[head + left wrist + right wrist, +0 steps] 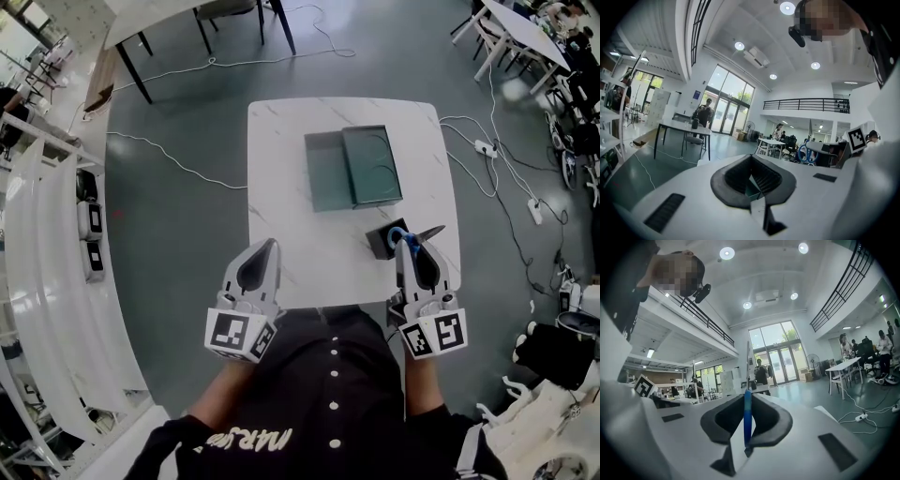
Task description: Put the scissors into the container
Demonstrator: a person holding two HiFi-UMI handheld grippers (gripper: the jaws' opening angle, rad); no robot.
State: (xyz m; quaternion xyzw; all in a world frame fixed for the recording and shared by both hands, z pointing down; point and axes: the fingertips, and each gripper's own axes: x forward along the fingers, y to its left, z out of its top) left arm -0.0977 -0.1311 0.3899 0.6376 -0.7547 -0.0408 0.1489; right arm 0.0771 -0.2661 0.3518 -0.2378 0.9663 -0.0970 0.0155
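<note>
A pair of scissors with blue handles (401, 236) hangs over the white table's (281, 141) near right part, its blades pointing right. My right gripper (409, 246) is shut on a blue handle loop, which shows edge-on between the pads (747, 416). The green container (309, 141) lies open at the table's middle, beyond both grippers, as two shallow halves side by side. My left gripper (270, 246) hovers over the near left part of the table, shut with nothing in it; its jaws (751, 161) meet at the tip. The left gripper view shows the blue handles (804, 153) off to its right.
A small black box (379, 240) sits on the table just left of the scissors. Cables and a power strip (485, 148) lie on the floor to the right. A black-legged table (187, 19) stands beyond, white shelving (37, 234) at the left.
</note>
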